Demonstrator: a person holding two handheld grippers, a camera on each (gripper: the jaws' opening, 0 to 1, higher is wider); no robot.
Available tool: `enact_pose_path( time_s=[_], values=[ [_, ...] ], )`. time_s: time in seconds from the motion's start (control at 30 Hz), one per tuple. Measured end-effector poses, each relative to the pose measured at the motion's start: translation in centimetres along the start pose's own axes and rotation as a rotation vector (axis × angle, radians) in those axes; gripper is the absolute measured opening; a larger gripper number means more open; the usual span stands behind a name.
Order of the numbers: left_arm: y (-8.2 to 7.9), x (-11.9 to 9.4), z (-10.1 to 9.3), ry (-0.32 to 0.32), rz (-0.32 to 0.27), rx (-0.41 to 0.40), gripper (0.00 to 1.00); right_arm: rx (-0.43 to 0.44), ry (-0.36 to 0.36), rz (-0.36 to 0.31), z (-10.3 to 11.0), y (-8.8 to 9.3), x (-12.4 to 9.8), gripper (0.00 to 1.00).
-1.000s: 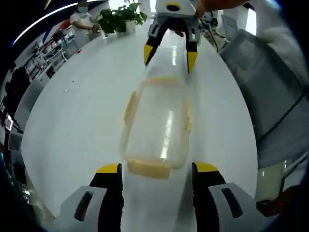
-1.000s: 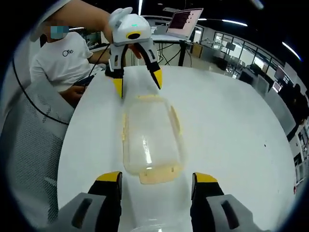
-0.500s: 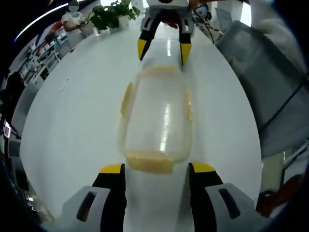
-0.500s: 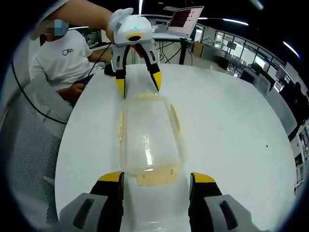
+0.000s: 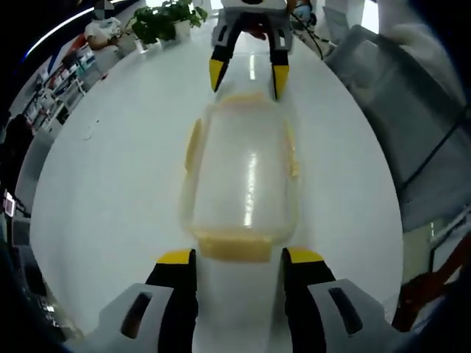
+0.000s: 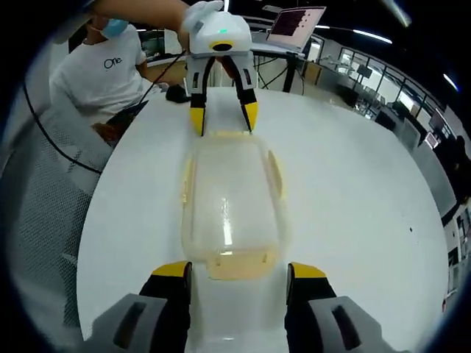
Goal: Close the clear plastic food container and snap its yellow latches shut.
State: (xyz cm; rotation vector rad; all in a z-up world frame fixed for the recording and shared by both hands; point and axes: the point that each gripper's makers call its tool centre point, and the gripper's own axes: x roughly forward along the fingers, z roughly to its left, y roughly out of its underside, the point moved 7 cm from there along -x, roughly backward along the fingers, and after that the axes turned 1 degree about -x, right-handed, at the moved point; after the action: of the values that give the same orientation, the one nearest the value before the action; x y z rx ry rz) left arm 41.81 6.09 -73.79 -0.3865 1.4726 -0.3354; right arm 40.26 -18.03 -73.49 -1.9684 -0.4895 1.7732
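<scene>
A clear plastic food container (image 5: pixel 243 176) with its lid on lies lengthwise on the white table (image 5: pixel 110 184). Pale yellow latches sit at both ends and along both long sides; the side latches (image 5: pixel 193 143) flare outward. My left gripper (image 5: pixel 241 257) is open, its yellow tips flanking the near end latch (image 5: pixel 234 248). In the right gripper view the same container (image 6: pixel 228 195) runs away from my open right gripper (image 6: pixel 239 271), whose tips stand beside the other end latch (image 6: pixel 237 263). Each gripper faces the other across the container: right gripper (image 5: pixel 248 73), left gripper (image 6: pixel 223 119).
A person in a white T-shirt (image 6: pixel 103 70) sits past the table's far edge, beside a mesh chair (image 6: pixel 37 213). A laptop (image 6: pixel 298 22) stands on a desk behind. A potted plant (image 5: pixel 165 18) stands at the table's far end, and a grey chair (image 5: pixel 397 95) at its right.
Both grippers have closed in on the container's two ends, so it looks larger in both views. The container itself has stayed put on the table.
</scene>
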Motion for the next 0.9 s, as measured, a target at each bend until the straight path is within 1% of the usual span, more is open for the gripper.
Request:
enact_pose_path(
  time_s=[0.13, 0.33, 0.5, 0.63, 0.67, 0.9],
  values=[
    [-0.2, 0.2, -0.1, 0.009, 0.0, 0.014, 0.45, -0.018, -0.012, 0.01, 0.1, 0.1, 0.3, 0.48],
    [-0.4, 0.3, 0.1, 0.029, -0.004, 0.006, 0.45, -0.025, -0.033, 0.023, 0.2, 0.0, 0.6, 0.48],
    [-0.4, 0.4, 0.2, 0.044, -0.001, 0.011, 0.44, -0.045, -0.036, 0.035, 0.0, 0.0, 0.8, 0.46],
    [-0.5, 0.5, 0.0, 0.076, 0.001, 0.02, 0.4, -0.055, -0.048, 0.049, -0.1, -0.1, 1.0, 0.44],
    [-0.5, 0.5, 0.0, 0.076, -0.001, 0.03, 0.4, -0.057, -0.05, 0.056, -0.1, 0.0, 1.1, 0.43],
    [-0.7, 0.5, 0.1, 0.079, 0.011, 0.033, 0.39, -0.058, -0.086, 0.061, -0.3, -0.1, 1.3, 0.42]
  ],
)
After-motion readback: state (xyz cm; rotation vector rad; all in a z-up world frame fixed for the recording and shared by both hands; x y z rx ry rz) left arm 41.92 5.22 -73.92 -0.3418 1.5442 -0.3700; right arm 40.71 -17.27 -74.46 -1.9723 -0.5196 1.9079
